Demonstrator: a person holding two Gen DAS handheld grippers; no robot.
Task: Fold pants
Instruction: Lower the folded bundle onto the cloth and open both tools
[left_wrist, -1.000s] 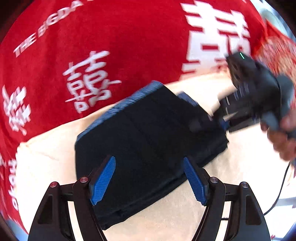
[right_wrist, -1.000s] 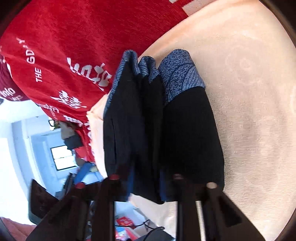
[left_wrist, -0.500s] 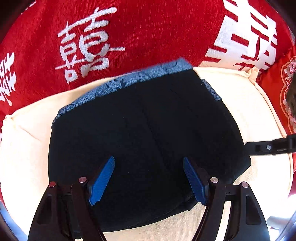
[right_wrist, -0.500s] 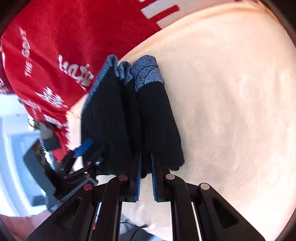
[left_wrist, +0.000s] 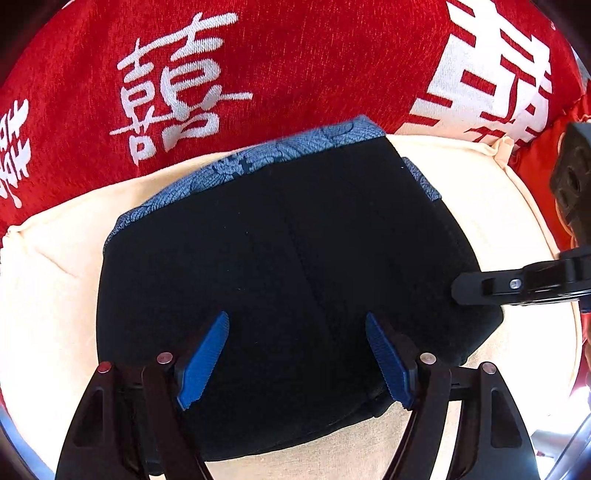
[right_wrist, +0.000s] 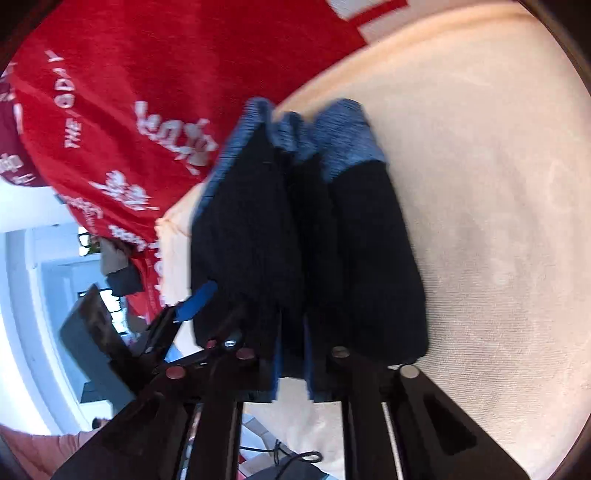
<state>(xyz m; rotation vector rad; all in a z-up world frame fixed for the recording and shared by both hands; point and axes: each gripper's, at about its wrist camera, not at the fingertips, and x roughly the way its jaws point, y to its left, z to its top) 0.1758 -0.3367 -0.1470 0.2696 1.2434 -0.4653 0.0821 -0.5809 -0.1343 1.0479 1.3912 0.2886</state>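
Observation:
The folded black pants (left_wrist: 288, 280) with a blue patterned waistband lie on a cream cushion (left_wrist: 55, 288). My left gripper (left_wrist: 295, 350) is open, its blue pads spread over the near part of the pants without pinching them. My right gripper (right_wrist: 291, 354) is turned on its side at the pants' right edge, seen edge-on as stacked layers (right_wrist: 306, 236). Its jaws stand a narrow gap apart around the middle layers; the grip itself is hidden. It also shows in the left wrist view (left_wrist: 517, 284), touching the pants' right edge.
A red blanket (left_wrist: 295, 66) with white characters rises behind the cushion. A red embroidered pillow (left_wrist: 539, 173) sits at the right. The cushion's edge and a room with furniture (right_wrist: 74, 295) and cables show at the left of the right wrist view.
My left gripper swung to face the pants squarely and came nearer. My right gripper narrowed on the pants' edge, then moved in closer with its jaws slightly wider.

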